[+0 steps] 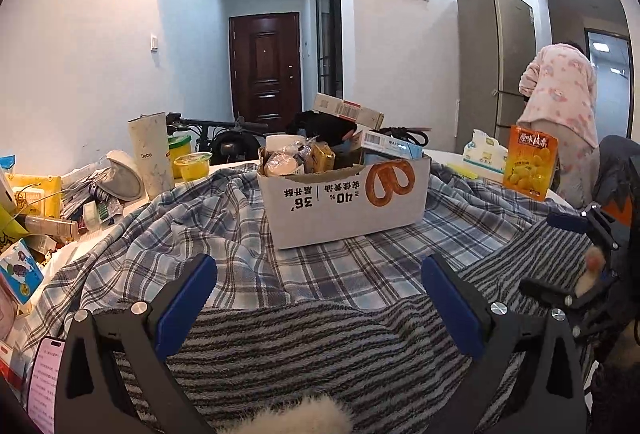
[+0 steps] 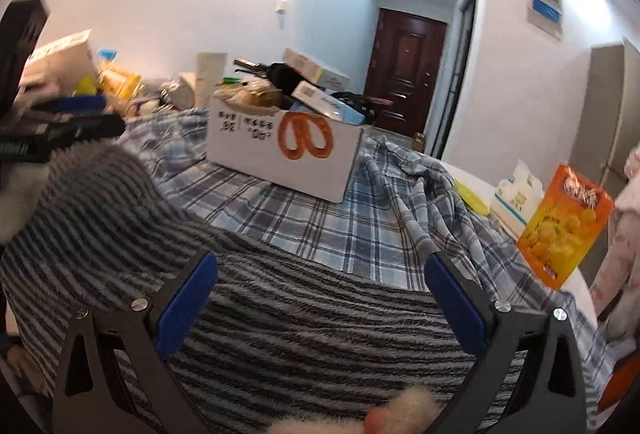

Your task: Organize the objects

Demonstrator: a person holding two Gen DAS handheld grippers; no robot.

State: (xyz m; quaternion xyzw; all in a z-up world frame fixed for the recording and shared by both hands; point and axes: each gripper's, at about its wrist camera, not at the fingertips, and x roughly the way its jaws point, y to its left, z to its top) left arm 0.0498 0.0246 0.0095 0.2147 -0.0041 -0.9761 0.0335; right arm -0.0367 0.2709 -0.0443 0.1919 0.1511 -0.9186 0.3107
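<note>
A grey striped fleece cloth [image 1: 304,346] lies over a blue plaid cloth [image 1: 320,266] on the table; it also shows in the right wrist view [image 2: 304,338]. My left gripper [image 1: 318,298] is open just above the striped cloth, with nothing between its blue pads. My right gripper [image 2: 320,298] is open above the same cloth, also empty. It shows at the right edge of the left wrist view [image 1: 588,254]. A white pretzel box [image 1: 352,194] full of packets stands on the plaid cloth beyond both grippers; it also shows in the right wrist view [image 2: 288,154].
An orange snack bag [image 1: 528,166] and a tissue pack [image 1: 484,154] stand at the right. A white tumbler [image 1: 150,154], a yellow cup [image 1: 192,164] and a heap of packets [image 1: 40,202] crowd the left. A phone [image 1: 44,374] lies at lower left. A person in pink pyjamas [image 1: 560,102] stands by the fridge.
</note>
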